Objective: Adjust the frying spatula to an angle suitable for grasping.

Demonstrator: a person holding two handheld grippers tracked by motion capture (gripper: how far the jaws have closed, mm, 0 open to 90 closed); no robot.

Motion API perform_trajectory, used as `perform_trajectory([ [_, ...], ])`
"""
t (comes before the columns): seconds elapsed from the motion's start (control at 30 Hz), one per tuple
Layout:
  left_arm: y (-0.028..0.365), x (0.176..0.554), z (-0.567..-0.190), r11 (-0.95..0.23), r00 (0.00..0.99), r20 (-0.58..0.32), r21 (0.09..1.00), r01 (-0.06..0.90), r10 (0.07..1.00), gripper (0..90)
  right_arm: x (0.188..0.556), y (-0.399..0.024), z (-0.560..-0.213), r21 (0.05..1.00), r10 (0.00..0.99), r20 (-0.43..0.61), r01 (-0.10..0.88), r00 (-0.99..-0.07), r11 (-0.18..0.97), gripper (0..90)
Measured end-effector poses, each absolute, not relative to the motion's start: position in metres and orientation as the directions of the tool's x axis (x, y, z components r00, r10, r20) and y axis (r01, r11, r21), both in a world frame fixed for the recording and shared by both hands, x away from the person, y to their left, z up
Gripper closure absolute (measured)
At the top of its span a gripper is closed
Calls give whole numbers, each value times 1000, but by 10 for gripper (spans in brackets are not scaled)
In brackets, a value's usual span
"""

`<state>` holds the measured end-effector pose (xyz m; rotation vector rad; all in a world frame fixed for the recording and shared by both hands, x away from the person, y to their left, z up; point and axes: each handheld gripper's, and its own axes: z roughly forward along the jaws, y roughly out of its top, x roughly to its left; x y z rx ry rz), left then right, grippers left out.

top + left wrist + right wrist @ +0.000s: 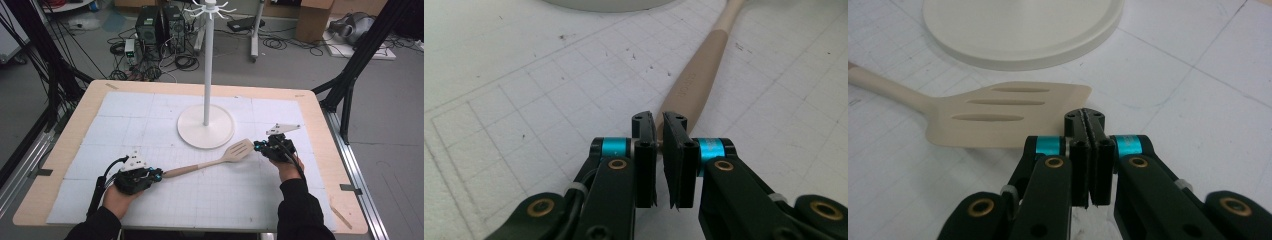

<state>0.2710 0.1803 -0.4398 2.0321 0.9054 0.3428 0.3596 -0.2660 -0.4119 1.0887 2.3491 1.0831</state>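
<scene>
A beige slotted spatula [220, 159] lies flat on the white gridded mat, its head toward the right. My left gripper [159, 175] sits at the end of the handle with its jaws almost together. In the left gripper view the handle [696, 80] runs away from the left gripper [659, 120]; its end is hidden behind the tips, and a beige sliver shows in the narrow gap. My right gripper [256, 146] is shut with nothing in it, its tips [1085, 116] close to the near right corner of the spatula head [998, 115]; contact is unclear.
A white hanging stand with a round base [206, 132], a tall pole [206, 75] and hooks at the top stands just behind the spatula. Its base [1023, 30] lies close beyond the head. The wooden table edge [320, 125] frames the mat.
</scene>
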Motion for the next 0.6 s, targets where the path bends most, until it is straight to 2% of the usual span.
perform_trajectory([
  [0.6, 183, 281, -440, -311, 657, -141, 795, 521, 740, 842, 317, -279, -412, 764, 746, 59, 511, -663, 394, 893],
])
